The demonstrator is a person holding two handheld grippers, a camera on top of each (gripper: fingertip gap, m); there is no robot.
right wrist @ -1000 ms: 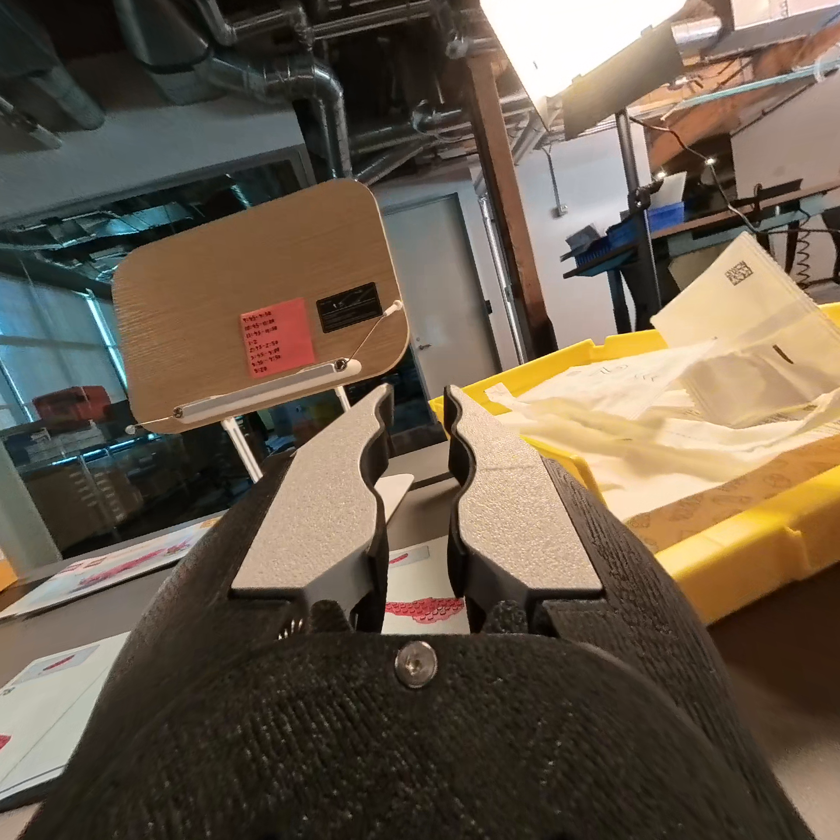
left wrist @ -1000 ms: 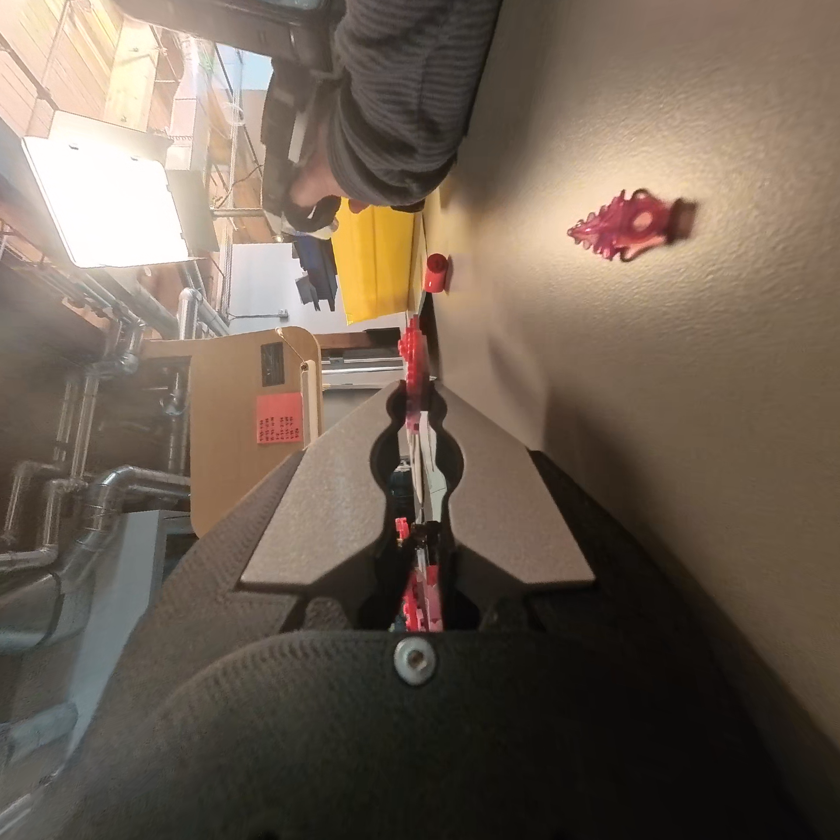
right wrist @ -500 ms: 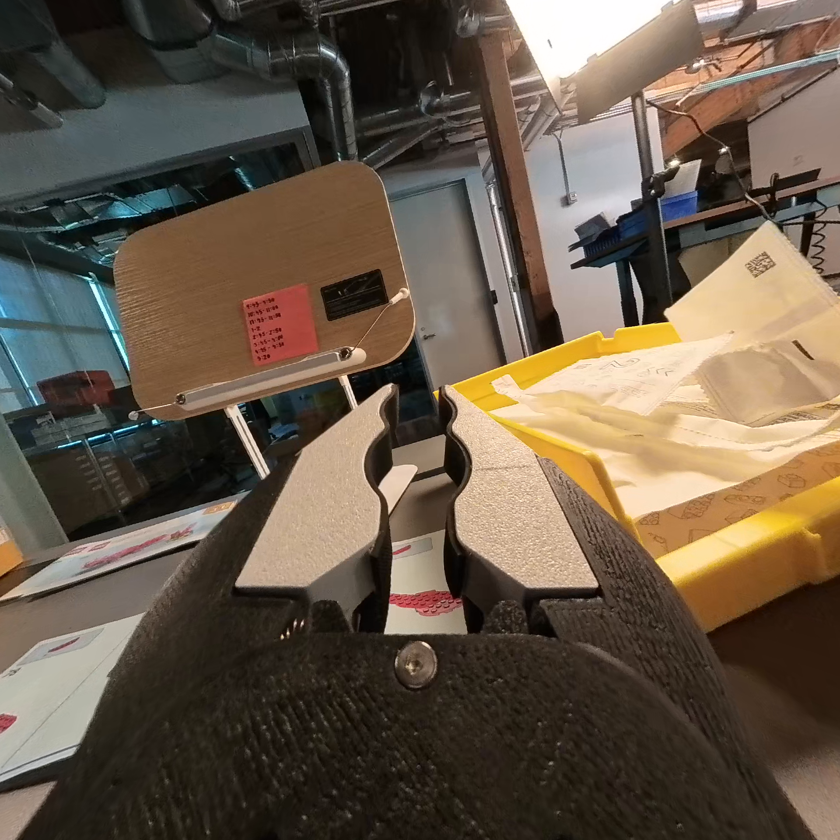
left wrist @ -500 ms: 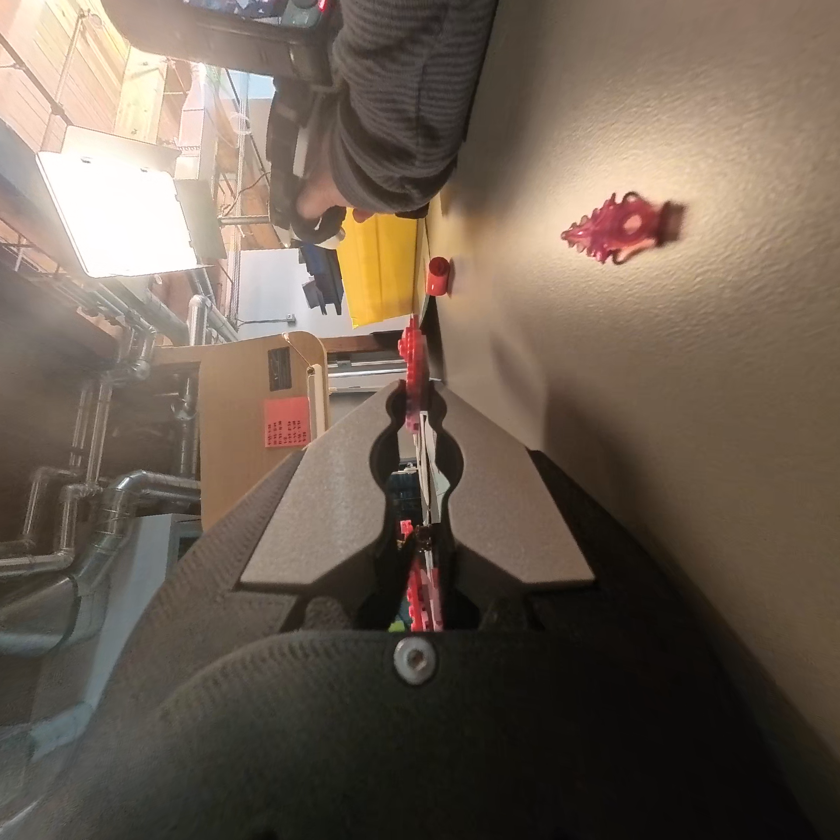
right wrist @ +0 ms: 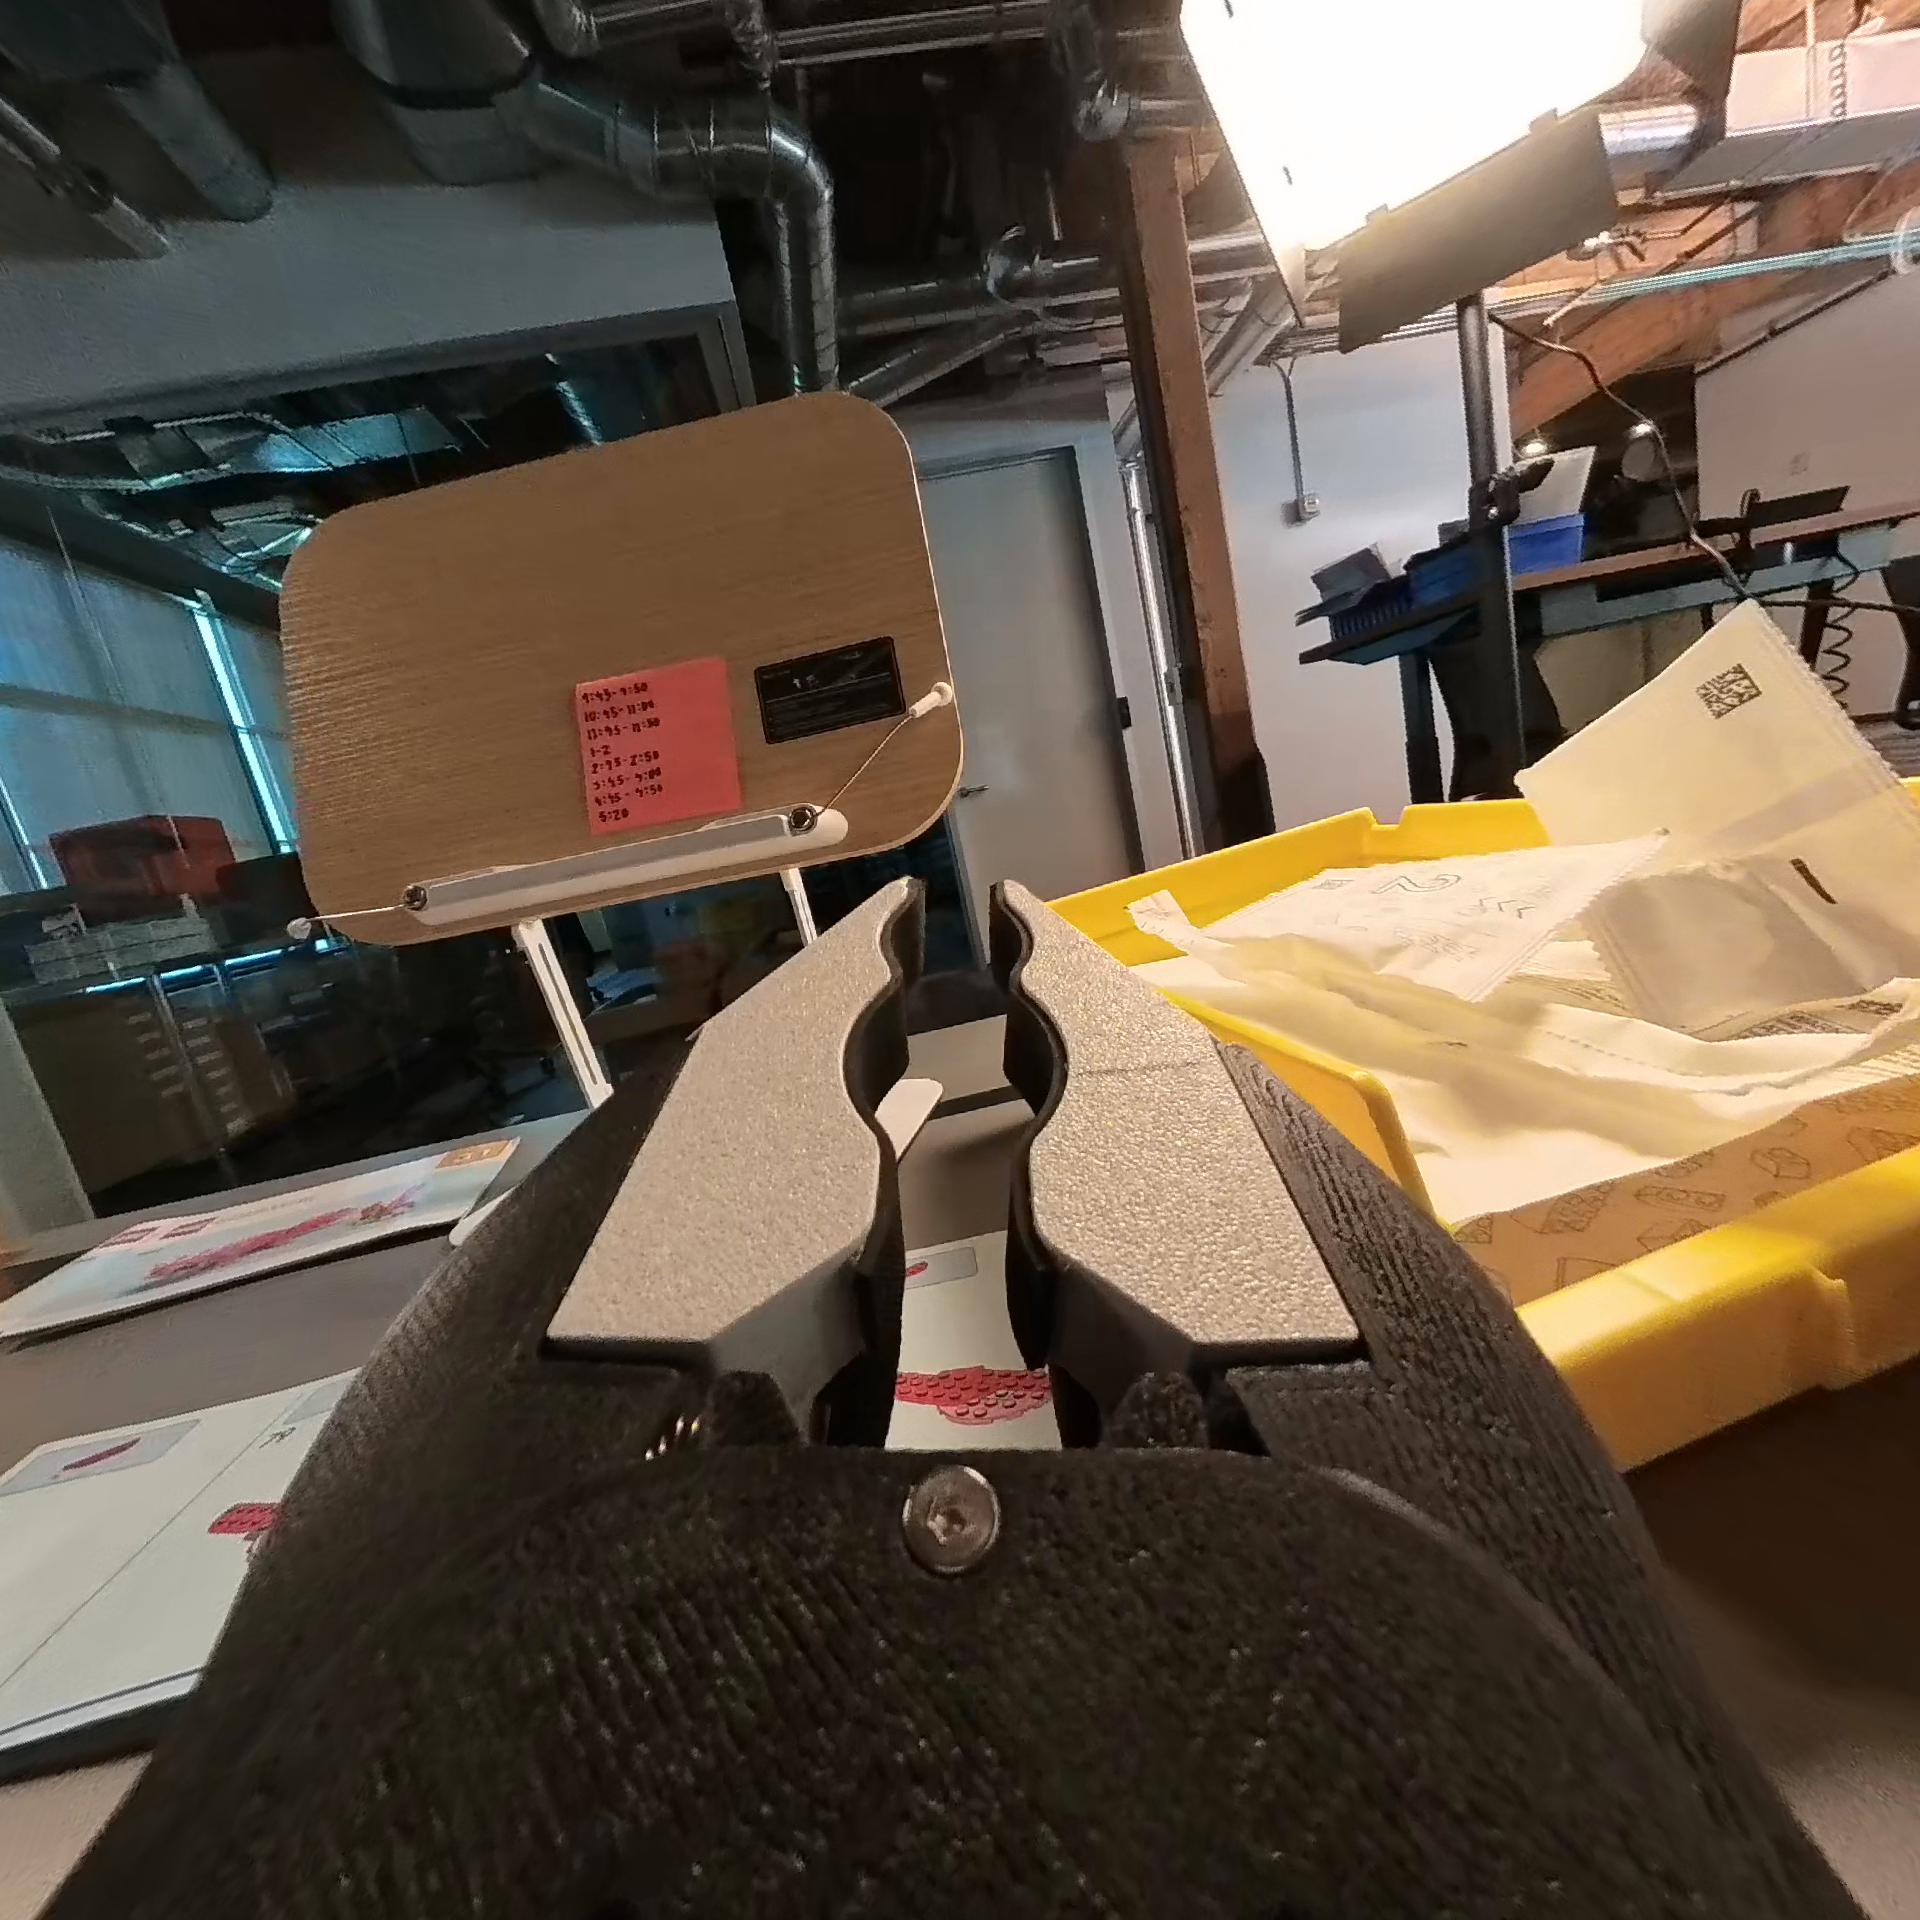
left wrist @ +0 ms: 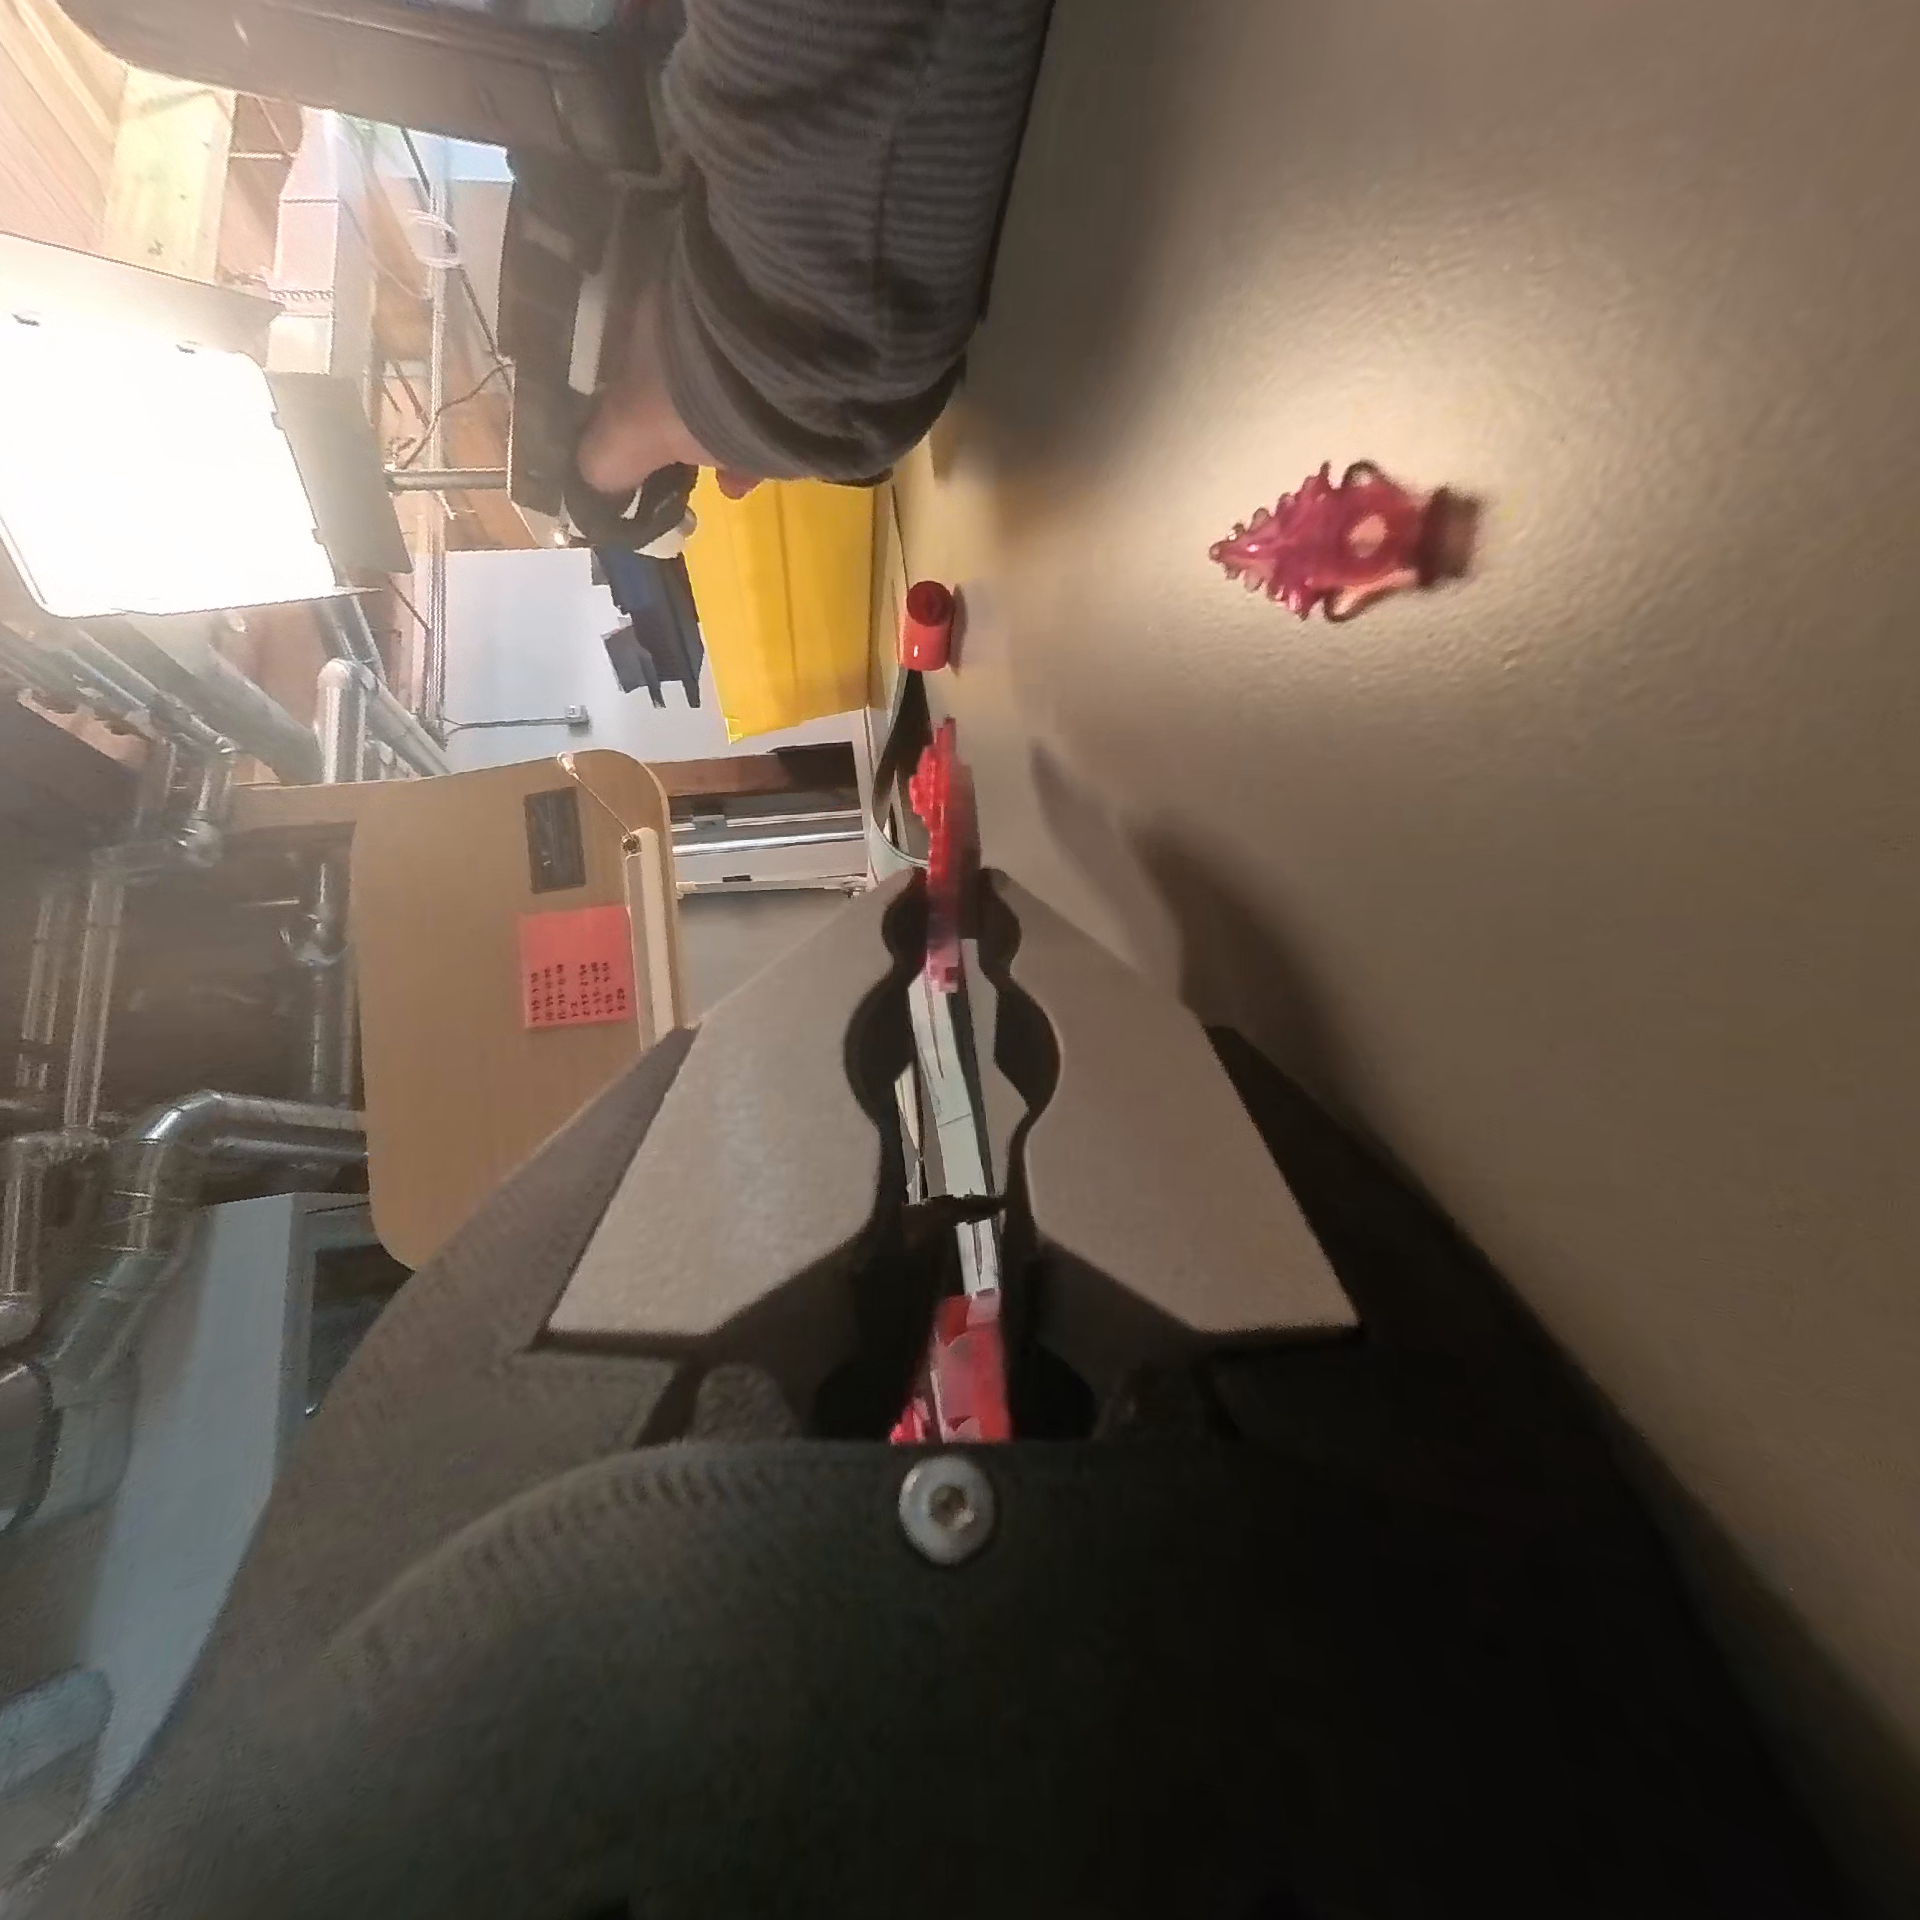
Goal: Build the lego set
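On the tabletop (left wrist: 1558,935) in front of me there are little building pieces. My left gripper (left wrist: 951,883) is turned on its side, low over the tabletop. Its jaws are pinched on a flat red bumpy plate (left wrist: 940,800), which sticks out past the tips, thin edge toward me. A small red round piece (left wrist: 928,634) stands a bit farther on. A dark red see-through piece (left wrist: 1340,540) shaped like a flame lies well off to the side, alone in a bright patch. A person's gray sleeve (left wrist: 821,239) reaches in at the far end, near a yellow bin (left wrist: 790,603).

My right gripper (right wrist: 954,894) points up and away from the tabletop. Its jaws are only a little way apart, and I see nothing between them. The yellow bin sits just beside it, full of white paper bags (right wrist: 1558,987). Open booklet pages (right wrist: 104,1558) with red pictures lie flat on the other side and under the gripper. Behind it stands a wooden board (right wrist: 613,675) on white legs, with a pink note (right wrist: 657,743) stuck on it.
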